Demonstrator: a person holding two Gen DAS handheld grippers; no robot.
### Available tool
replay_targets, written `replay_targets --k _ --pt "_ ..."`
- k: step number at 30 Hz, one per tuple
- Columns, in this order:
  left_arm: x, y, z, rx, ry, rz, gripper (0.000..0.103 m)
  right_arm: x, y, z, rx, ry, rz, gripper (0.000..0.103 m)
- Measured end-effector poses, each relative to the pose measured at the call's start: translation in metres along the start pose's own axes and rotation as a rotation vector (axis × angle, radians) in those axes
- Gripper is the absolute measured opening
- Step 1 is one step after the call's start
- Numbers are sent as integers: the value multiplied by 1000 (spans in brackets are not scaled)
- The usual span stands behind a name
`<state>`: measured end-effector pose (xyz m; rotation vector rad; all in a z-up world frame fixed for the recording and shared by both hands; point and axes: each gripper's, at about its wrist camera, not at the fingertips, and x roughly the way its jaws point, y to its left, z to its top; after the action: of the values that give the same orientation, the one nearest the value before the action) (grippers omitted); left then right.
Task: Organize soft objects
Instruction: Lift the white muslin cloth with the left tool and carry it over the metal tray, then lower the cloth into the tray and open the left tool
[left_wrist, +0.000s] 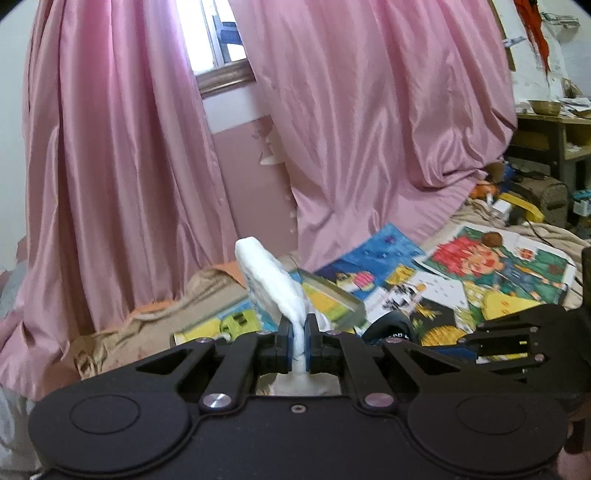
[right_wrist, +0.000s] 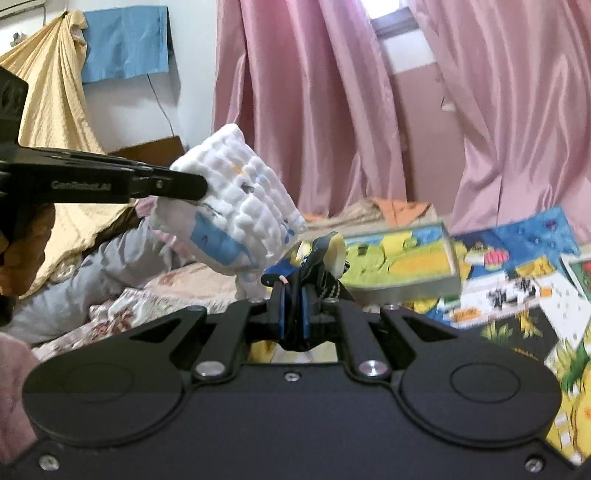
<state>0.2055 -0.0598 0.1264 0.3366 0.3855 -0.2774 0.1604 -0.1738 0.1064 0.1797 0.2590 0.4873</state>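
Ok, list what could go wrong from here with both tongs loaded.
1. The left tongs pinch only one edge of the white quilted cloth, so most of it hangs free and could slip out or drag.
2. The right tongs clamp a dark strap-like item by a thin fold; it may work loose.
3. The two loads hang close together above the colourful sheet and could tangle.

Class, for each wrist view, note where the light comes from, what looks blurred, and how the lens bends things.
Left wrist: daylight from the window between pink curtains; bedspread smeared. Right wrist: backlit, white padded cloth and box soft. Both: fisheye bowing, dark corners.
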Motion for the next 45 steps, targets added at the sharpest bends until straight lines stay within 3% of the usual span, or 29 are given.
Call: replay_targets --k 6,12,24,30,38,45 --pt "48 0 8 -12 -54 53 5 48 -34 10 38 -80 -26 4" --pt "102 2 12 -46 -92 123 6 94 -71 17 88 -94 -47 4" --pt "212 14 20 -170 -25 201 6 184 -117 8 112 -26 -67 4" --pt "250 24 7 -260 41 222 6 209 -121 -3 126 13 -93 4" --pt "284 45 -23 -473 218 250 6 220 -127 -6 145 97 -166 4" --pt "298 57 -35 -473 365 310 6 241 -126 -14 106 157 -240 10"
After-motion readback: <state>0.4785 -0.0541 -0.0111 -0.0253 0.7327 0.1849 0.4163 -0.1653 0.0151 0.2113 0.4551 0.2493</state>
